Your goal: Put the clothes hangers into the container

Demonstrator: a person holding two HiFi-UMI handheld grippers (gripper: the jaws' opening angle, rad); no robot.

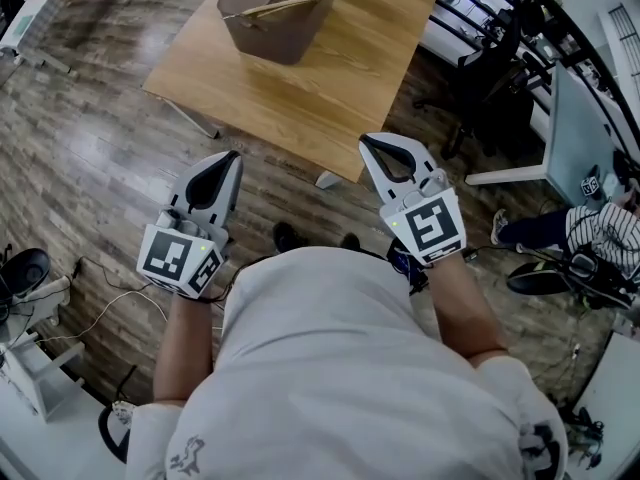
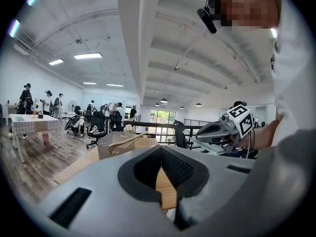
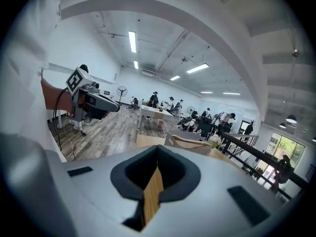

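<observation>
A brown-grey container [image 1: 275, 13] stands on the wooden table [image 1: 330, 78], with a wooden clothes hanger [image 1: 300, 3] lying across its rim. Both grippers are held close to my body, well short of the table. My left gripper [image 1: 234, 156] is shut and holds nothing. My right gripper [image 1: 366, 141] is likewise shut and empty. In the left gripper view the container [image 2: 116, 149] and its hanger [image 2: 126, 142] sit beyond the jaws, and the right gripper [image 2: 205, 131] shows at the right. In the right gripper view the container [image 3: 190, 144] lies ahead.
A black office chair [image 1: 490, 68] and white desks [image 1: 585, 128] stand to the right of the table. A seated person in a striped sleeve [image 1: 600, 233] is at the far right. Cables [image 1: 90, 318] trail over the wood floor at the left. Several people stand far off.
</observation>
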